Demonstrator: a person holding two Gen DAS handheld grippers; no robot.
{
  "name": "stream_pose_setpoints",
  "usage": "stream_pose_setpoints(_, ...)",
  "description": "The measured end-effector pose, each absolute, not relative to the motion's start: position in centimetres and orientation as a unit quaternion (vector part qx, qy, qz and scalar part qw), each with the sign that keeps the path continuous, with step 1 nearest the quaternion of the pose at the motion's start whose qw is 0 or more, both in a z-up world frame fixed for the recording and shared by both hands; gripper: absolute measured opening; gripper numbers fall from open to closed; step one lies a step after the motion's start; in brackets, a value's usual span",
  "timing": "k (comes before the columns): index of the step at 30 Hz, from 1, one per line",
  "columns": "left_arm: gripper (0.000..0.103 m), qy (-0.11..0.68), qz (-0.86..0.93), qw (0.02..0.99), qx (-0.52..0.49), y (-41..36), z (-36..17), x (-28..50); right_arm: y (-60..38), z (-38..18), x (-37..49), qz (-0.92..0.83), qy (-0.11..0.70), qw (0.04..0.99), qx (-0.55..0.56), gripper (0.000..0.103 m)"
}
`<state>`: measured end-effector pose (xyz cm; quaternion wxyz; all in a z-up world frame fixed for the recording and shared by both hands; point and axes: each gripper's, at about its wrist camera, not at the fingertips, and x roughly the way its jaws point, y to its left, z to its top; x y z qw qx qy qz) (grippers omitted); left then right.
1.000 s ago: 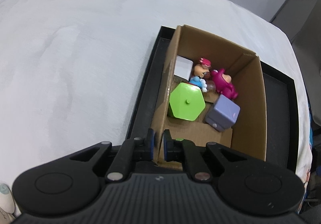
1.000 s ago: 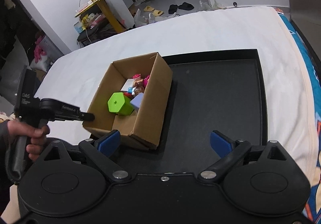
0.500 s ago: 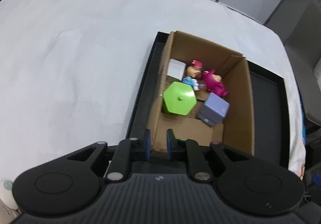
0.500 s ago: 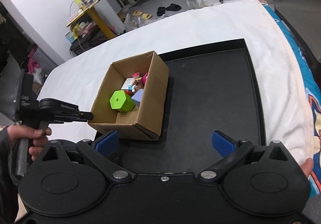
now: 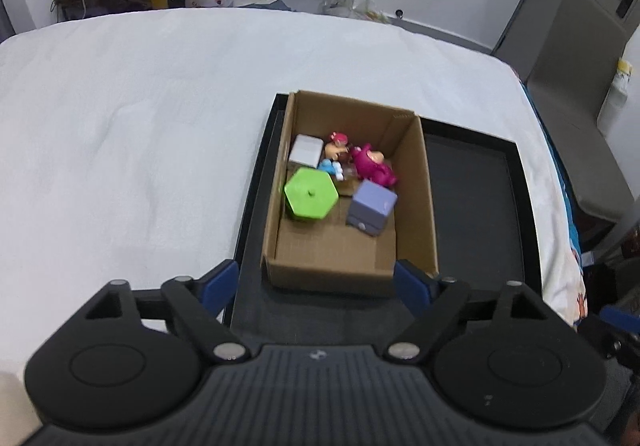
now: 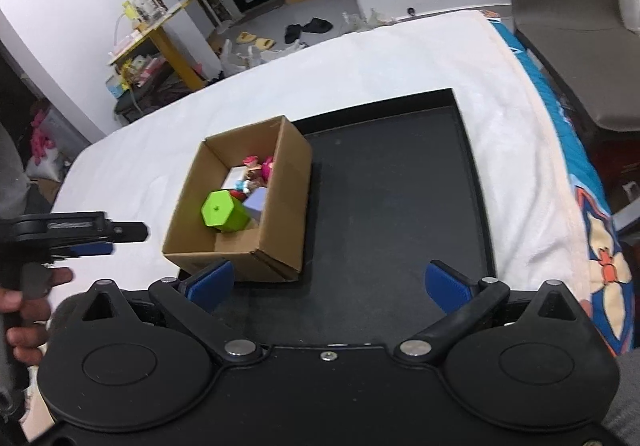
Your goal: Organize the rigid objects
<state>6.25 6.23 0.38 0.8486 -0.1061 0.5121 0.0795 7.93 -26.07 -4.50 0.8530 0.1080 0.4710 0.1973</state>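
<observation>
An open cardboard box [image 5: 412, 186] [image 6: 288, 182] stands at the left end of a black tray [image 5: 472, 206] [image 6: 392, 198]. Inside lie a green hexagonal container [image 5: 310, 194] [image 6: 220, 210], a purple cube [image 5: 372, 206], a pink figure [image 5: 372, 164], a white box [image 5: 306, 150] and a small red-capped figure [image 5: 338, 144]. My left gripper [image 5: 316, 284] hovers above and short of the box's near wall. Its jaws are opening and the pads touch nothing. In the right wrist view the left gripper [image 6: 124, 240] sits left of the box. My right gripper [image 6: 328, 282] is open over the tray's near edge, empty.
The tray rests on a white bed cover [image 5: 140, 126]. A grey chair [image 6: 568, 26] stands past the bed's right side. On the floor beyond are a cluttered yellow table [image 6: 160, 30], bags and slippers. A person's hand [image 6: 24, 310] grips the left handle.
My left gripper let go of the box's near wall, spread its jaws wide, and rose and drew back. The right gripper pulled back a little; the box stayed put.
</observation>
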Motion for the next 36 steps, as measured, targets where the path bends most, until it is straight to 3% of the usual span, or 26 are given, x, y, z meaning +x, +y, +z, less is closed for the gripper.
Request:
stream_pose_setpoints(12, 0.098, 0.495, 0.032, 0.862, -0.102, 2.5, 1.8, 1.9, -27.0, -3.0, 6.3, 0.194, 0.452, 0.864, 0.108, 0.103)
stream_pose_setpoints(36, 0.100, 0.480, 0.026, 0.873, -0.082, -0.6, 1.8, -1.2, -27.5, -2.9, 4.6, 0.171, 0.463, 0.867, 0.073, 0.103)
